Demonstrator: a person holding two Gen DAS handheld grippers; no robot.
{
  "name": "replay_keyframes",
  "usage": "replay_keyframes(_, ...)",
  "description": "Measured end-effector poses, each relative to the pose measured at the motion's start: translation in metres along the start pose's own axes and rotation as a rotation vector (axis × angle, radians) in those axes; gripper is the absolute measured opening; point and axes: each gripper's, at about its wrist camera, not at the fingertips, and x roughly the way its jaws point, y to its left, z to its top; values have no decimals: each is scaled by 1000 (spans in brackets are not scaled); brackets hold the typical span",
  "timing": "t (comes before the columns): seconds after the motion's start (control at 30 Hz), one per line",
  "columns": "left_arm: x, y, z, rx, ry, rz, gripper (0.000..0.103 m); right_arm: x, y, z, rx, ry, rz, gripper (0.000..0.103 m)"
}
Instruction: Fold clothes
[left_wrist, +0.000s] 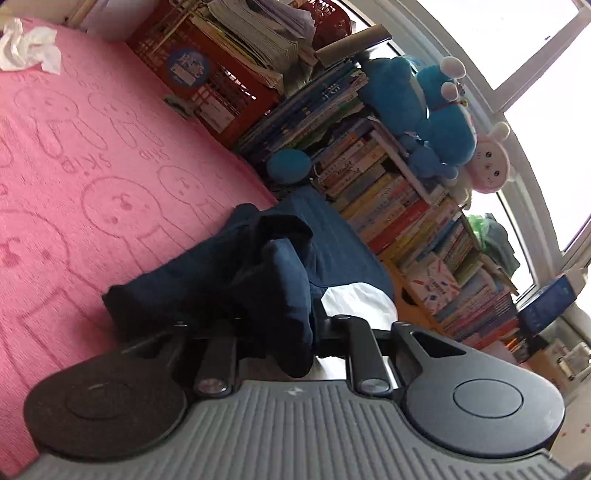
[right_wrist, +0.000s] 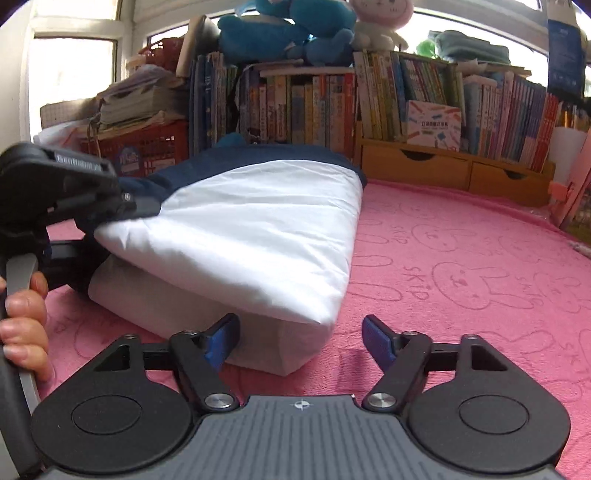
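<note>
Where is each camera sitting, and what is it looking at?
Left wrist: rides the left gripper, tilted, facing the navy and white garment bunched in its fingers; only the gripper shows.
Right wrist: rides the open right gripper, low over the pink blanket; the left hand shows.
Shared: garment, blanket, bookshelf.

Daylight pours through the blown-out white window panes (left_wrist: 546, 55) behind the shelves, leaving both views bright but backlit. The row of colourful upright books (right_wrist: 369, 107) sits in soft shade. Fisheye bending curves the window frames and edges, and the corners go dark. Close parts look slightly soft.
</note>
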Motion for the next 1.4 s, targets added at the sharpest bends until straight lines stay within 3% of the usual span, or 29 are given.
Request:
replay_keyframes(0.1, -7, 3, -2, 25, -52, 24, 13, 0, -14, 3, 83, 4, -2, 43)
replay_keyframes(0.23, -1, 6, -2, 13, -23, -11, 18, 1, -16, 6, 62, -4, -42, 43)
replay_keyframes(0.3, 12, 8, 2, -23, 51, -68, 63, 5, -3, 9, -19, -9, -54, 42)
replay_keyframes(0.33, 17, 8, 3, -44, 61, -90, 66, 8, 4, 10, -59, -9, -55, 42)
replay_keyframes(0.37, 21, 7, 5, -56, 66, -94, 53, 11, 10, 12, -91, -9, -58, 42)
replay_keyframes(0.4, 23, 5, 9, -34, 55, -43, 20, 13, 11, 13, -97, -8, -68, 38)
replay_keyframes(0.47, 20, 6, 16, -3, 19, 20, 12, 15, 7, 14, -86, -8, -85, 28)
replay_keyframes(0.5, 16, 7, 17, 18, -2, 31, 10, 14, 4, 14, -76, -10, -75, 28)
replay_keyframes(0.6, 3, 4, 12, 159, -36, 84, 11, 14, 10, 11, -113, -16, -78, 27)
replay_keyframes(0.73, -6, 12, 15, 139, -31, 101, 11, 12, 16, 7, -153, -27, -78, 25)
replay_keyframes(1.0, -13, 19, 28, 234, -19, 120, 17, 8, 21, 4, -177, -49, -51, 25)
replay_keyframes(1.13, -28, 27, 34, 276, -76, 243, 25, 6, 21, 4, -179, -62, -52, 25)
replay_keyframes(1.2, -41, 33, 39, 302, -106, 331, 21, 6, 18, 4, -156, -62, -49, 23)
replay_keyframes(1.27, -52, 25, 37, 463, -136, 456, 20, 6, 14, 4, -129, -64, -55, 21)
replay_keyframes(1.33, -65, 9, 30, 639, -128, 413, 20, 6, 8, 4, -96, -62, -45, 20)
replay_keyframes(1.4, -76, -18, 16, 830, -126, 305, 26, 5, 5, 4, -80, -63, -36, 20)
